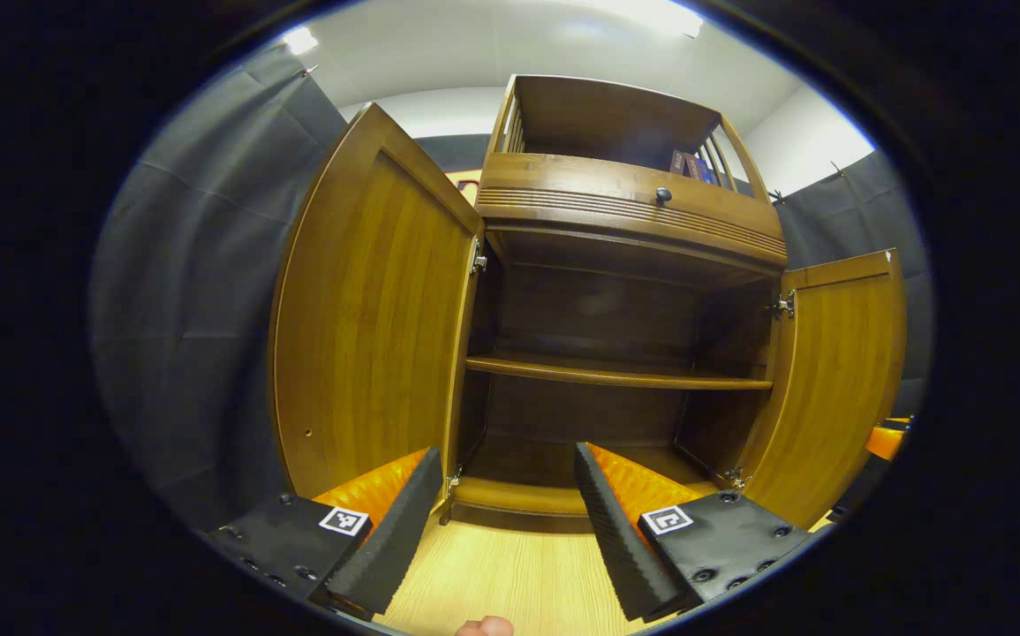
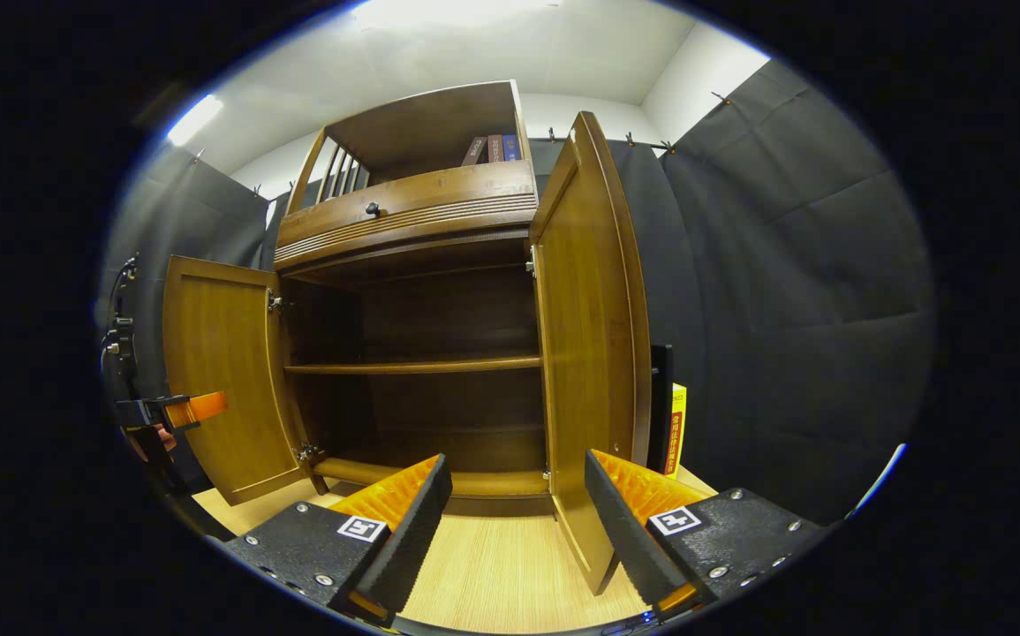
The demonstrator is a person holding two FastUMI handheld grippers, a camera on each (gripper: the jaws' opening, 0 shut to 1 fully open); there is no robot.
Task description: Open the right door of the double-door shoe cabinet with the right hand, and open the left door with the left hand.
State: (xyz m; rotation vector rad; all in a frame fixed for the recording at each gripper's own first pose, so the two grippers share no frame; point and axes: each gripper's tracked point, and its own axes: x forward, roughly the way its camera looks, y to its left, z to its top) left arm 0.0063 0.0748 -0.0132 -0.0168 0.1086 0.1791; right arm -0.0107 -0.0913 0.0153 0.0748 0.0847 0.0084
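In the left gripper view, the left claw (image 1: 505, 521) is seen spread wide, with nothing held between its fingers and nothing touched by them. It is held in front of the shoe cabinet (image 1: 624, 221), which stands on a light wooden desk (image 1: 510, 579). The left door (image 1: 368, 309) is swung fully outward, just beside the claw's left finger (image 1: 386, 530). The right door (image 1: 832, 380) is likewise open, and part of the right claw (image 1: 885, 439) is seen at its far edge. An inner shelf (image 1: 615, 373) and a drawer knob (image 1: 662, 193) are exposed above.

In the right gripper view, the right claw (image 2: 517, 521) is also spread wide and empty. The right door (image 2: 593, 353) is seen edge-on, standing between its two fingers further ahead, with no contact visible. The left door (image 2: 218, 380) is open at the far side, with the left claw (image 2: 183, 411) just beside it. Books (image 2: 492, 148) are seen on the cabinet's top shelf, and a yellow book (image 2: 677, 428) stands behind the right door.
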